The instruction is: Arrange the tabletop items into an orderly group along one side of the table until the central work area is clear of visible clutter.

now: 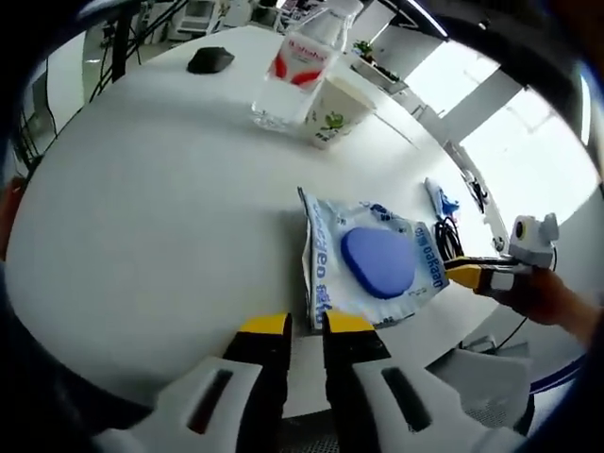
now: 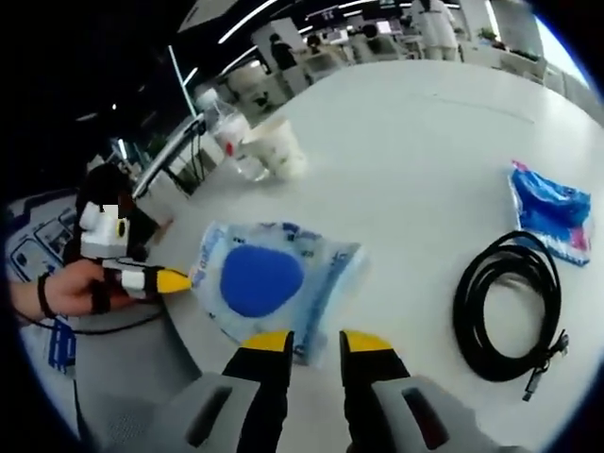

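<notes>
Left gripper view shows my left gripper (image 1: 305, 326) lowest down, its yellow tips almost together and holding nothing, right at the near edge of the flat, crinkly plastic packet with a blue oval on it (image 1: 373, 264). The packet lies by the near edge of the round white table (image 1: 160, 236). I think it is light, soft and a bit slippery, so I would pinch a corner or an edge, not the puffy middle.

In the right gripper view my right gripper (image 2: 307, 342) sits at another edge of that packet (image 2: 269, 283), jaws a little apart and empty.

Beside the packet, to one side, is a coiled black cable (image 2: 505, 302). It looks floppy; I would grab a bunch of loops. Past the cable lies a small blue packet (image 2: 552, 212).

Far beyond the big packet stand a clear plastic bottle with a red label (image 1: 297, 71) and a white paper cup (image 1: 335, 111), touching. Both look light and easy to tip. A black mouse (image 1: 211, 60) is farthest.
</notes>
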The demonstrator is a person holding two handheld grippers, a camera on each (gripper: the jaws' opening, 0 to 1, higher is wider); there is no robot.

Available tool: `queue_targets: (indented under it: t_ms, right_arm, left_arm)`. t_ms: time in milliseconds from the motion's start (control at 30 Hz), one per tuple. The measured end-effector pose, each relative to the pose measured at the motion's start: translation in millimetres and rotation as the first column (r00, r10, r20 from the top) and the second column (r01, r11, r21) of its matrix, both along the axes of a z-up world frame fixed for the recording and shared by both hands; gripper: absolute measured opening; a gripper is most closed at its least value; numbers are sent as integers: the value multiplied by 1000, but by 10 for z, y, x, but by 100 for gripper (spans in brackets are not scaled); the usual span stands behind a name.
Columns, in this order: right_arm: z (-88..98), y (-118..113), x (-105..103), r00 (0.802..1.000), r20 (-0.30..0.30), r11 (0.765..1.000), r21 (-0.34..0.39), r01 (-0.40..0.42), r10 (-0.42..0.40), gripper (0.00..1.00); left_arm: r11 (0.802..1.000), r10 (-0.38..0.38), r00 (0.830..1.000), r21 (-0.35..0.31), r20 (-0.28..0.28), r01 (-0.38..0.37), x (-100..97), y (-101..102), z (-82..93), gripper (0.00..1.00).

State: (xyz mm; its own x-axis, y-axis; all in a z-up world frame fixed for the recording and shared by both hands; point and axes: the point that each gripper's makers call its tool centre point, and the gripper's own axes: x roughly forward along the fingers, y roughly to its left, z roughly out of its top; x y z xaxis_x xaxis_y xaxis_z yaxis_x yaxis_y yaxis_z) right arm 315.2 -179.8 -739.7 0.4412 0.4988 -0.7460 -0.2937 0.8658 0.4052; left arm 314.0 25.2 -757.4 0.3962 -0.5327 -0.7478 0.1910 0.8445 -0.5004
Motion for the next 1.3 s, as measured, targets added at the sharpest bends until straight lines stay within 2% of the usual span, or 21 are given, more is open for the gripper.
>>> queue_targets:
  t_ms: [467, 567, 700, 800, 1033, 1300]
  right_arm:
    - [-25, 60, 1, 1000, -9, 1000, 23, 11, -11, 8]
    - [-29, 31, 31, 1000, 12, 1000, -4, -18, 18, 1]
    - [14, -6, 42, 999, 25, 1000, 8, -23, 22, 0]
    - [55, -84, 50, 999, 38, 1000, 16, -24, 24, 0]
    - [177, -318, 117, 998, 65, 999, 34, -3, 1, 0]
    - [310, -562, 220, 995, 100, 999, 47, 2, -7, 0]
  left_arm:
    - [1000, -11, 1000, -6, -2, 11, 13, -66, -11, 3]
    - [1000, -20, 1000, -2, 8, 20, 28, -90, 30, 0]
    - [998, -60, 998, 5, 27, 60, 53, -176, 91, 0]
    - [997, -76, 997, 10, 33, 76, 82, -252, 119, 0]
    - [998, -61, 997, -18, 52, 62, 228, -493, 238, 0]
    - [999, -5, 997, -47, 82, 9, 372, -722, 358, 0]
